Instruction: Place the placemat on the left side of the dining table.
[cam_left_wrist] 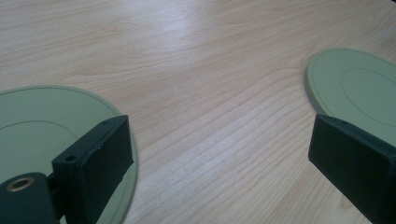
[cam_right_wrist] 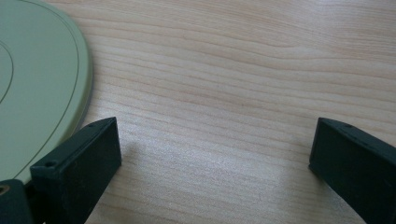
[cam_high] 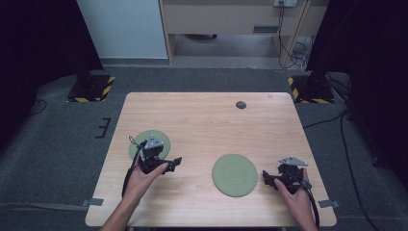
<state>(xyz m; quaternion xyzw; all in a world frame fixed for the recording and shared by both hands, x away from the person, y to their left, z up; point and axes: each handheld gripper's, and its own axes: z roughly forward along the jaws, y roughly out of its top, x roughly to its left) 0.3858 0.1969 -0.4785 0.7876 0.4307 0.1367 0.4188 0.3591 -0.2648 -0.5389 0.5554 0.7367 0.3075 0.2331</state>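
Two green plates lie flat on the tabletop: the left plate sits partly under the left hand-held gripper, and the right plate lies just beside the right hand-held gripper. Both grippers have jaws spread wide, holding nothing. The plates look thin, stiff, light and probably smooth; the rim seems the best place to grasp.
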